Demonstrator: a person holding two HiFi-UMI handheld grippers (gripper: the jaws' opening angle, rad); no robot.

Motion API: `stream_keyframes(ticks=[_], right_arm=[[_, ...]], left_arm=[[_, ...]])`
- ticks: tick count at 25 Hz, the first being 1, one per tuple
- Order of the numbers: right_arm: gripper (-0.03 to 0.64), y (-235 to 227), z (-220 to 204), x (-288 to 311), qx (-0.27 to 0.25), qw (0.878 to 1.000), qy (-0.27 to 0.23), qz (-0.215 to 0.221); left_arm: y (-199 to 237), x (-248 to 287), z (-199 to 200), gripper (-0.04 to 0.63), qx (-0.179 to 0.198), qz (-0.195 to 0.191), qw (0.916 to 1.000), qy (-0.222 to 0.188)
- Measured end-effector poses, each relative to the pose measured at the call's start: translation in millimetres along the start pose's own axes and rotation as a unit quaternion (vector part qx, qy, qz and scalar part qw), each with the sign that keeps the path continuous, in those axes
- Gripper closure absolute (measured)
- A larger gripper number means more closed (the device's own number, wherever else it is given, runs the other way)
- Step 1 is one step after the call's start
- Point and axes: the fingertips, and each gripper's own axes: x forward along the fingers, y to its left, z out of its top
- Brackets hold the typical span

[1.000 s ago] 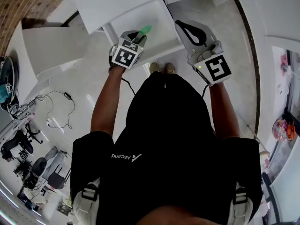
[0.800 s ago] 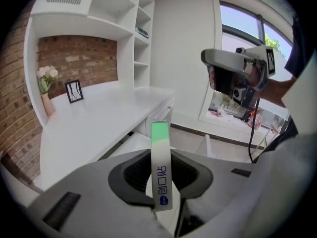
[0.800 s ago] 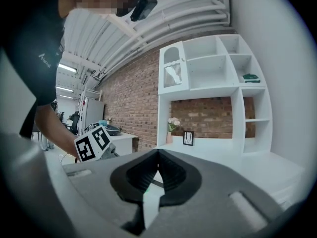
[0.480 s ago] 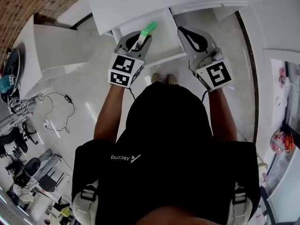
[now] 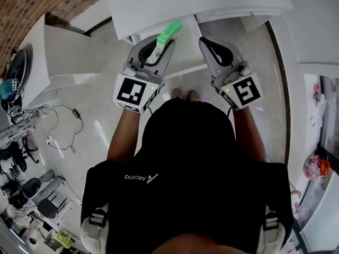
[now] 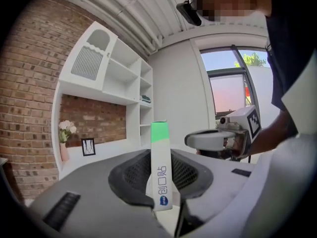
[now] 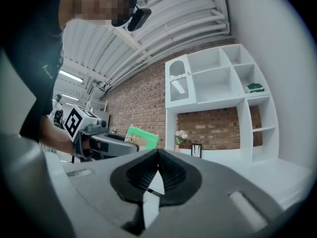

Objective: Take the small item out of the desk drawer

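Head view: my left gripper [image 5: 160,45] pinches a small green-and-white box [image 5: 169,32], held over the open drawer [image 5: 186,56] at the front edge of the desk [image 5: 212,1]. My right gripper [image 5: 207,40] hangs just beside it, also at the desk's front.

Left gripper view: the box stands upright between the jaws, green end up, pads pressing its lower part.

Right gripper view: jaws pressed together, nothing between them.
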Motion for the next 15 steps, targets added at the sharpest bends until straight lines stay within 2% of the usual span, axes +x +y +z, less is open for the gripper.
stream_keyframes(ticks=[5, 15], right_arm=[[0.615, 9, 8, -2, -0.004, 1.0, -0.005, 0.0], [0.615, 18, 19, -5, -0.013, 1.0, -0.006, 0.006]], left_arm=[[-8, -13, 22, 0.508, 0.006, -0.003, 0.9993, -0.036], [-20, -20, 33, 0.508, 0.008, -0.016, 0.9983, -0.056]])
